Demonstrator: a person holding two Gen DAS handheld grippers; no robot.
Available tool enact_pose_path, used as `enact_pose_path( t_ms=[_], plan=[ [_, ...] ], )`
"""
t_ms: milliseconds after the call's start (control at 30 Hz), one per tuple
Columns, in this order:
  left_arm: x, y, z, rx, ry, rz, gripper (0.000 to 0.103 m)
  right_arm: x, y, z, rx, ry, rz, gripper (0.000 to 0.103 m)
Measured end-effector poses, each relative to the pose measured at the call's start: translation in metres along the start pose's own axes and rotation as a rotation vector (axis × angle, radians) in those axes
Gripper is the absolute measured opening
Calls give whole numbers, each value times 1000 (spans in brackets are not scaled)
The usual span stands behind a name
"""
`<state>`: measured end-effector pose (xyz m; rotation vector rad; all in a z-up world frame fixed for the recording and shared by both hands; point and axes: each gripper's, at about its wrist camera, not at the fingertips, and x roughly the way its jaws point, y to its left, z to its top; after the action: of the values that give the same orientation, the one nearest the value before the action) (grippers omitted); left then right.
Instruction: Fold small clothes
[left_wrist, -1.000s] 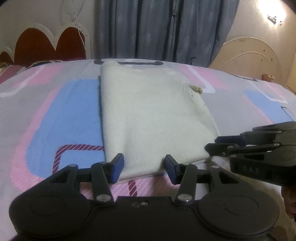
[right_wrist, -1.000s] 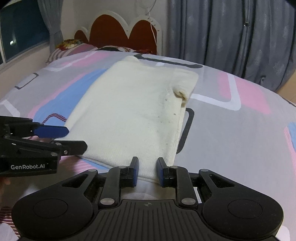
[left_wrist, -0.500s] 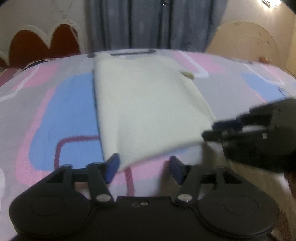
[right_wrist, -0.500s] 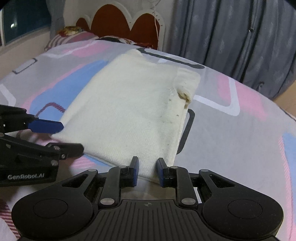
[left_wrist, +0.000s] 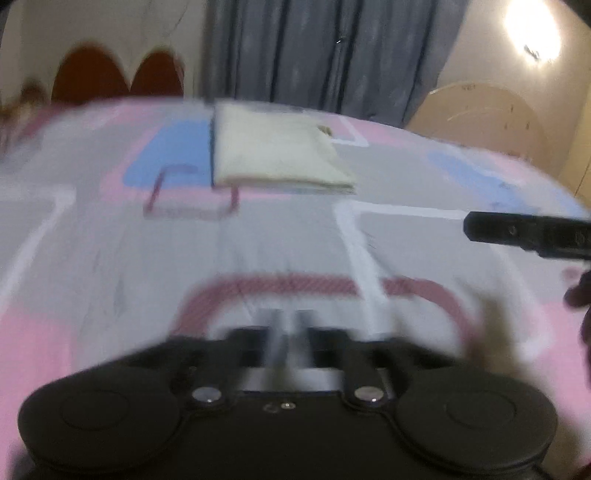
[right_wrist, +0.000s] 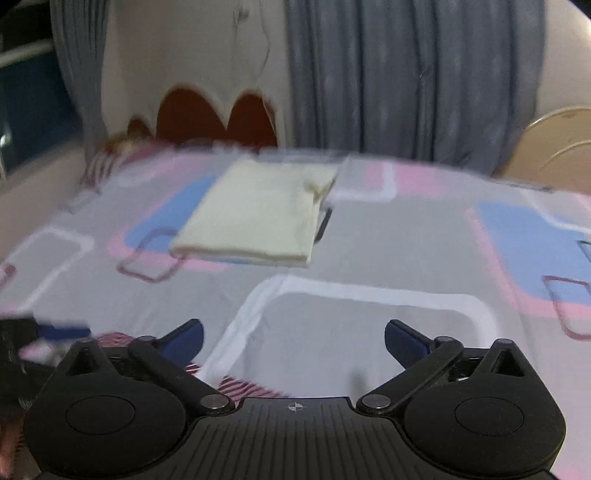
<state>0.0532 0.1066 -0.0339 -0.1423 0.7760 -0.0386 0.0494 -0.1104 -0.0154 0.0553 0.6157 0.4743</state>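
Note:
A cream folded garment (left_wrist: 277, 158) lies flat on the patterned bedsheet (left_wrist: 258, 243), far ahead of both grippers; it also shows in the right wrist view (right_wrist: 255, 218). My left gripper (left_wrist: 291, 332) is blurred, its fingers close together with nothing between them, well short of the garment. My right gripper (right_wrist: 293, 338) is wide open and empty over the sheet, also well back from the garment. The right gripper's tip shows at the right edge of the left wrist view (left_wrist: 517, 230).
A red and white headboard (right_wrist: 218, 118) and grey curtains (right_wrist: 406, 74) stand behind the bed. A beige curved board (left_wrist: 480, 118) is at the far right. A window (right_wrist: 33, 107) is on the left wall.
Both grippers have pulled back from the garment's near edge, which now lies far ahead. The right gripper has opened wide; the left one has closed. The garment lies flat and released.

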Motion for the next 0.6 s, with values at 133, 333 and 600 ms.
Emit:
enact_pose_path(
  t_ms=[133, 333, 600],
  plan=[
    [-53, -15, 2, 1, -66, -12, 70, -63, 17, 0, -14, -108, -16, 80],
    [-90, -35, 20, 61, -234, 54, 103, -103, 42, 16, -56, -213, -63, 101],
    [-98, -35, 26, 29, -256, 108, 103, -102, 53, 24, -71, -213, -123, 103]
  ],
)
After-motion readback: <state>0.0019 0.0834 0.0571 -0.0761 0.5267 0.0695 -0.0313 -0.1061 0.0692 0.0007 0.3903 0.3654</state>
